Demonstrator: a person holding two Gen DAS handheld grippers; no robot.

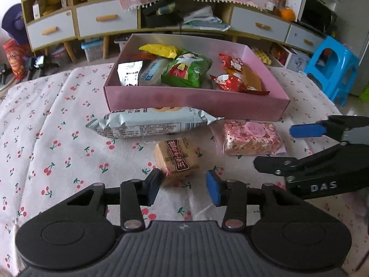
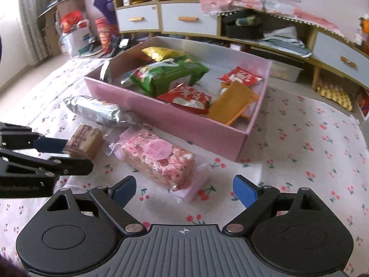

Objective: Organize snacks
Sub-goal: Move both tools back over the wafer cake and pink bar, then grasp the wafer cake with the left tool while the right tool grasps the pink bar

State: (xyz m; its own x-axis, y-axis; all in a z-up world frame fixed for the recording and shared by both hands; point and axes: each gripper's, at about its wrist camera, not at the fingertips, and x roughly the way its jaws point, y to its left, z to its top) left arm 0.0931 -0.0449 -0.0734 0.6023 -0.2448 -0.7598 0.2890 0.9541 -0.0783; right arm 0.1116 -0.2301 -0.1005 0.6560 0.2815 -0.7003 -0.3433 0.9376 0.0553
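A pink box (image 1: 196, 102) (image 2: 175, 117) on the cherry-print cloth holds several snack packs. In front of it lie a silver biscuit pack (image 1: 150, 122) (image 2: 94, 110), a small tan cake (image 1: 176, 158) (image 2: 84, 142) and a pink-white crispy bar (image 1: 252, 138) (image 2: 159, 159). My left gripper (image 1: 183, 185) is open, its fingers on either side of the near end of the tan cake. My right gripper (image 2: 184, 190) is open and empty, just short of the pink bar; it also shows in the left wrist view (image 1: 283, 145).
The cloth-covered table (image 1: 57, 138) drops off at its far edge. Behind it stand a long cabinet with drawers (image 1: 106, 20), a blue plastic stool (image 1: 332, 67) at the right, and bags on the floor at the left (image 2: 71, 23).
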